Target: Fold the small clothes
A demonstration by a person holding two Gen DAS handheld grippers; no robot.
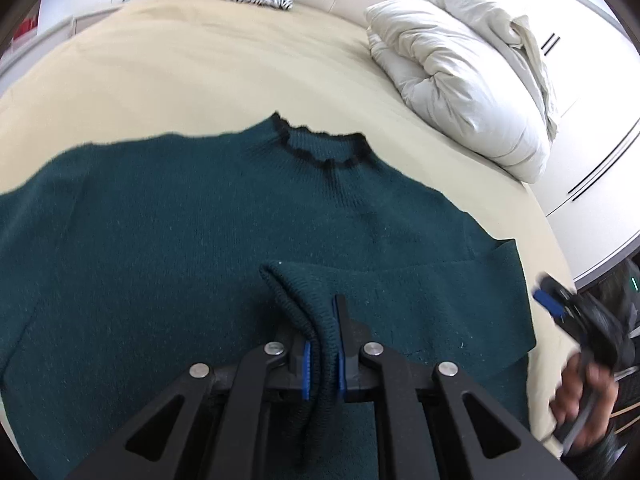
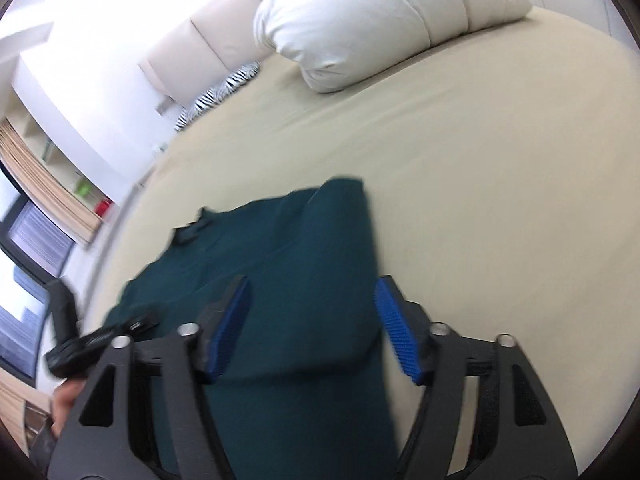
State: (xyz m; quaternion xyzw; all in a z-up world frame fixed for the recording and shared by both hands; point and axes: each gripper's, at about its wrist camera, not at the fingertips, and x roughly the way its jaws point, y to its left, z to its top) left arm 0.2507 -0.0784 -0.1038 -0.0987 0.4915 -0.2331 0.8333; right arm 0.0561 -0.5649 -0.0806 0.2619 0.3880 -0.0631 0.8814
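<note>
Beige bed [image 1: 200, 64], 1 green sweater [image 1: 160, 208], 2 tongs, L [image 1: 323, 344] clamping cuff [image 1: 296, 292]

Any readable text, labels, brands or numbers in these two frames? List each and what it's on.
No text can be read in either view.
Left hand-held gripper: a faint light marking on its black body, too blurred to read.
Green sweater, duvet, bed sheet: no print, tag or label visible.

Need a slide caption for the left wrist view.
Left tool shut on a sleeve cuff of the green sweater spread on the bed.
</note>
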